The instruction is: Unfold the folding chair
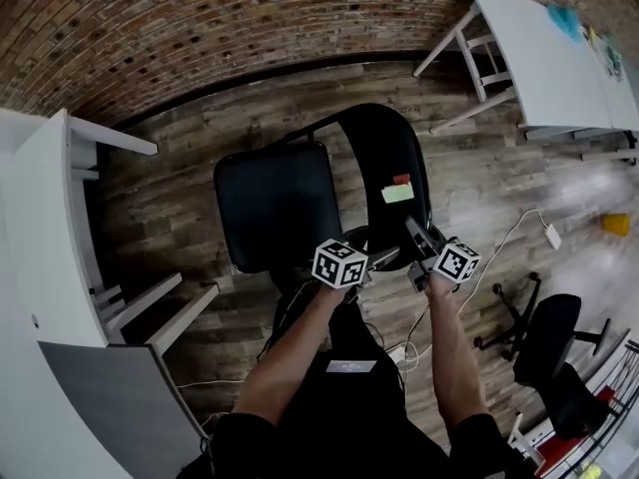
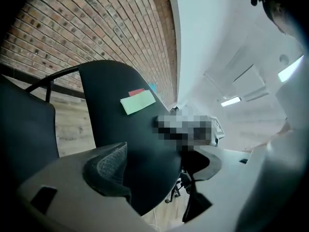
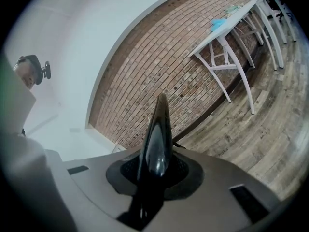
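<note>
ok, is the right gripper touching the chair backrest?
Touching. The right gripper view shows the right gripper with its jaws closed on the black backrest's thin edge, pressing it from both sides.

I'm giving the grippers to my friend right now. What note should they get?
Right gripper: shut on the edge of the backrest.
Left gripper: open, with the backrest between its jaws.
Seat: left of the backrest in the head view.
Done: seat and backrest look spread apart.
Left: probably grip with the left too, check they are fully open, then let go.
</note>
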